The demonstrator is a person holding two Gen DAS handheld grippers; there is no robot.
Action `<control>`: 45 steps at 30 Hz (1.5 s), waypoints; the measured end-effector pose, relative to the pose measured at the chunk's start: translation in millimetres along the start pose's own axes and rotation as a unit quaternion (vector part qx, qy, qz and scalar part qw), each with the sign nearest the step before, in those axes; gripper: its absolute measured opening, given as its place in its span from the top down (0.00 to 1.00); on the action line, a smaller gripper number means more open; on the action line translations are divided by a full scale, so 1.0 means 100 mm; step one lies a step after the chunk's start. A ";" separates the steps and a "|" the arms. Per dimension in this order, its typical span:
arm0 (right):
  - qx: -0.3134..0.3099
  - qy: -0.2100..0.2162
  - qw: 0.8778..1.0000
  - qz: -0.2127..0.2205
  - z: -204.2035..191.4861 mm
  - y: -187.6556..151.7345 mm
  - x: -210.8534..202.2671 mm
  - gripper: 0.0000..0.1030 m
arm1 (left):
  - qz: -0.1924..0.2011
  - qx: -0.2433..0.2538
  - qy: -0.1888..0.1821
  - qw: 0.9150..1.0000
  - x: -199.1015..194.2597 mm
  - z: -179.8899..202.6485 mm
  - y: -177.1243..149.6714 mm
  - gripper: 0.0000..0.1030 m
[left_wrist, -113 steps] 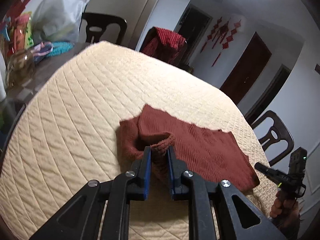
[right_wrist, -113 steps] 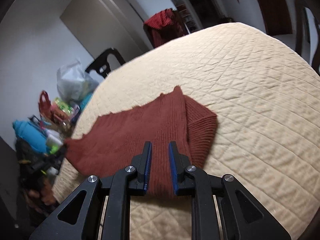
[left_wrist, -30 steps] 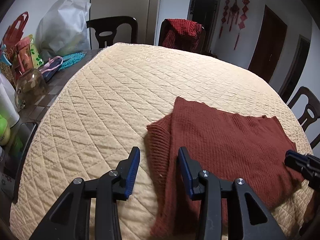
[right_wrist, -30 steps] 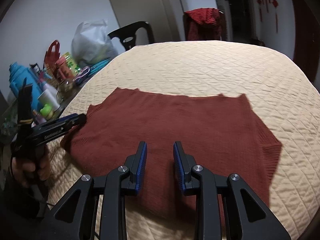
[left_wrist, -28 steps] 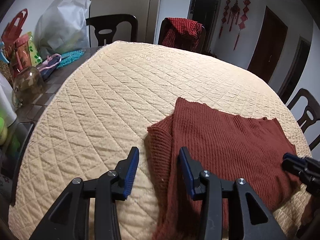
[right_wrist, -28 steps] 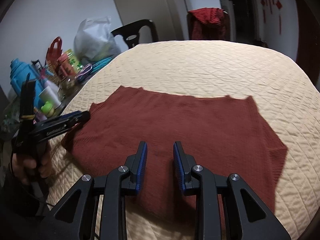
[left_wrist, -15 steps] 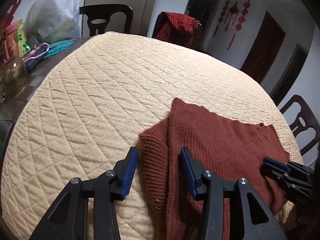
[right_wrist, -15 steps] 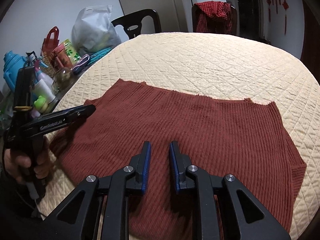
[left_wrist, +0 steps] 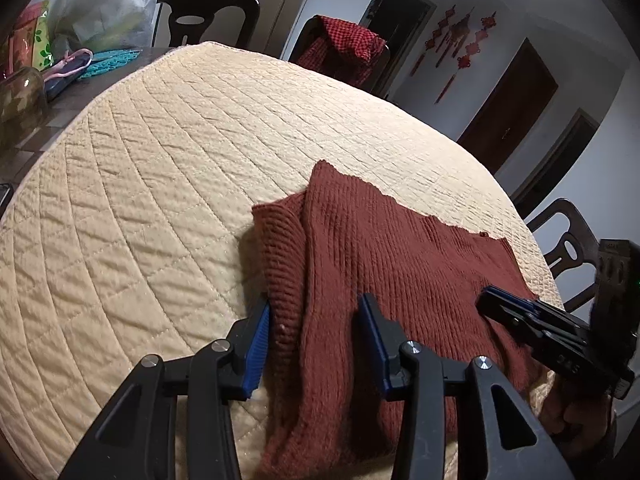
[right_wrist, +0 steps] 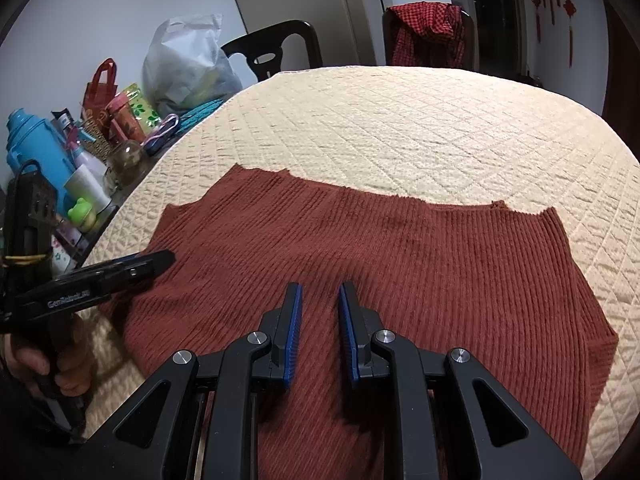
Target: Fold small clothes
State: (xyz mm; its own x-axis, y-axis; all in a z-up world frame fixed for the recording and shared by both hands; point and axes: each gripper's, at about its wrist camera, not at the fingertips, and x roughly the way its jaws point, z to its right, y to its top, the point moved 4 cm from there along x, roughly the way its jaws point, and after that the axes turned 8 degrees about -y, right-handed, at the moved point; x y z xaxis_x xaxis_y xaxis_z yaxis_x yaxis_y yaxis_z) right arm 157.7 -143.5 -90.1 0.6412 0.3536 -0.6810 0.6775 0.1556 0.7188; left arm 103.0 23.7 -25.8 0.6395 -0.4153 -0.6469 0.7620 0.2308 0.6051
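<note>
With the left claw [left_wrist: 312,336] spread over the rust sweater's [right_wrist: 400,248] folded sleeve and the right claw [right_wrist: 319,336] narrowly parted and empty, a shallow pinch risks undoing that fold.

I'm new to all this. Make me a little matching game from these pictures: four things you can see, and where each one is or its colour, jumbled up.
Things:
1. sweater
2. quilted cover
3. checked cloth
4. bottle

Descriptions:
A. draped over a chair back
B. bright blue, among the clutter beside the cover
C. cream, spread over the table
D. rust red, lying flat on the cover

Pairs: 1-D, 2-C, 3-A, 4-B
</note>
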 end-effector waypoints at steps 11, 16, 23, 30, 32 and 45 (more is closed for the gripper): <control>-0.013 0.011 1.000 0.000 -0.09 -0.46 -0.39 0.81 | 0.005 -0.004 -0.001 1.000 0.00 -0.02 0.01 0.80; -0.016 0.020 1.000 -0.015 -0.11 -0.52 -0.33 0.81 | 0.012 -0.003 -0.013 1.000 -0.08 0.04 0.06 0.85; 0.011 0.021 1.000 0.012 0.08 -0.49 -0.49 0.81 | 0.033 0.009 -0.056 0.998 -0.33 0.37 0.29 0.86; 0.055 0.004 0.998 0.040 0.44 -0.52 -0.68 0.81 | 0.040 0.054 -0.109 0.992 -0.36 1.08 0.50 0.87; 0.071 -0.002 0.996 0.048 0.57 -0.54 -0.74 0.81 | 0.032 0.065 -0.123 0.990 -0.28 1.29 0.51 0.86; 0.156 -0.028 0.986 0.059 1.20 -0.76 -0.98 0.81 | -0.122 0.092 -0.155 0.976 0.89 1.96 -0.17 0.82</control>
State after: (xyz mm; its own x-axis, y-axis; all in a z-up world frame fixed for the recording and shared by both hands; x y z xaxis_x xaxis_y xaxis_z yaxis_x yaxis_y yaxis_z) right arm 86.4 -300.5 -94.1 0.7350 0.2999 -0.6082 0.6695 -0.1787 0.7210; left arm 127.2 -189.7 -2.4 0.3576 -0.6914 -0.6278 0.8387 -0.0580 0.5415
